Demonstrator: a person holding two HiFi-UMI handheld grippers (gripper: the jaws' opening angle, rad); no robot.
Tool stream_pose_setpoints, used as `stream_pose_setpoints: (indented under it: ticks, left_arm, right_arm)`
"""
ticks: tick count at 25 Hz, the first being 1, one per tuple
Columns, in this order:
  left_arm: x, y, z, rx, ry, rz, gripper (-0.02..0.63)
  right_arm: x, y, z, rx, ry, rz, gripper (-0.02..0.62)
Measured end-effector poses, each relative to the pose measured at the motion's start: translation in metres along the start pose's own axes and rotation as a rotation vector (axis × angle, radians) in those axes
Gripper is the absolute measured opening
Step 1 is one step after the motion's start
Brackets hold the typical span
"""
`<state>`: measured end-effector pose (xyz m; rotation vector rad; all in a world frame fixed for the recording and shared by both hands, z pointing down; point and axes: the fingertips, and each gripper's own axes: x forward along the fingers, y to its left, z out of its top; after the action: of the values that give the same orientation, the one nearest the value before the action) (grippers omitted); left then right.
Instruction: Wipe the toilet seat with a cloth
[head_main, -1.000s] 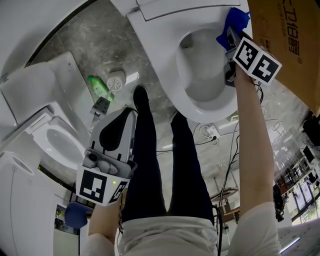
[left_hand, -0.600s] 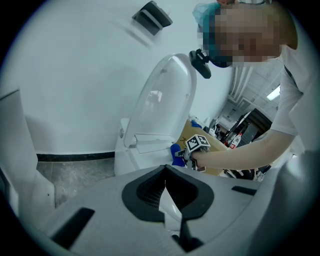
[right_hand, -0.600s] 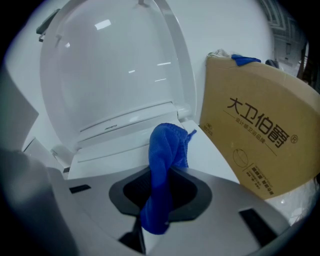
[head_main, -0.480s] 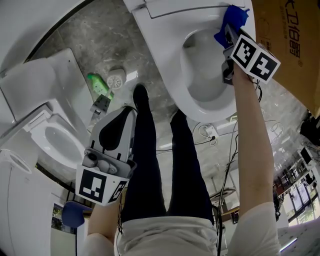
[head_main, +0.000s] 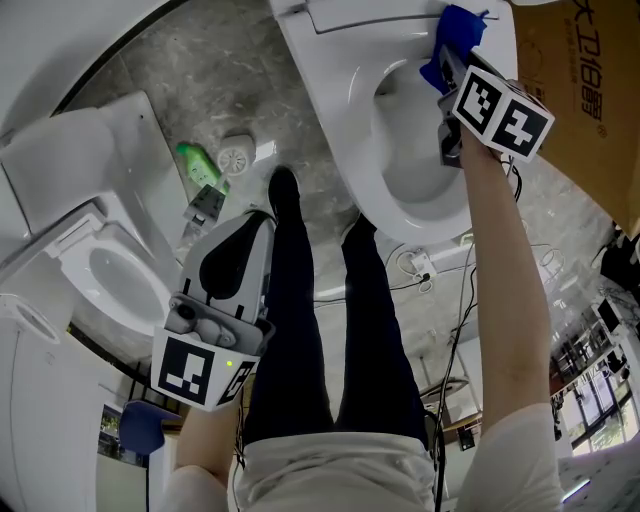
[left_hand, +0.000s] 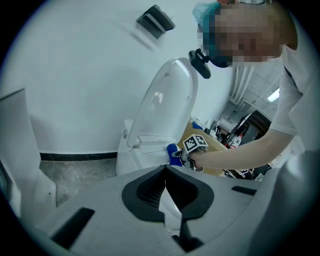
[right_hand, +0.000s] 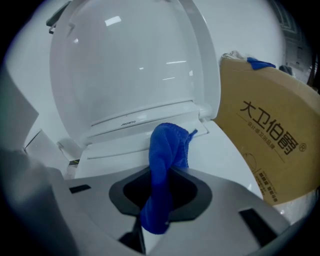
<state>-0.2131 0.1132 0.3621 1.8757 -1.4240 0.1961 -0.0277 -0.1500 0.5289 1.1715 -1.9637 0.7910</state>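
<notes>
Cloth (head_main: 455, 30), blue and bunched, lies against the back right of the toilet seat (head_main: 352, 120) in our head view, pinched by our right gripper (head_main: 450, 62). Our left gripper (head_main: 250, 235) hangs low beside our legs, well apart from the bowl. In the left gripper view we see its jaws pressed together with nothing between them; beyond them stands the raised lid (left_hand: 167, 100). In the right gripper view we see the fingers clamped on the cloth, which rises between them near the lid hinge, with a cardboard box (right_hand: 270, 135) just beside the toilet.
</notes>
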Motion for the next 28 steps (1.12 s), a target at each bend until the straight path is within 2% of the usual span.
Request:
stream_pose_setpoints:
  ticks: [7, 28]
  left_arm:
    - [-0.010, 0.008, -0.001, -0.001, -0.007, 0.013, 0.005]
    - [-0.039, 0.023, -0.012, -0.018, -0.025, 0.039, 0.005]
  right_arm:
    - [0.000, 0.024, -0.005, -0.035, 0.011, 0.035, 0.072]
    - [0.000, 0.072, -0.016, -0.045, 0.016, 0.100, 0.072]
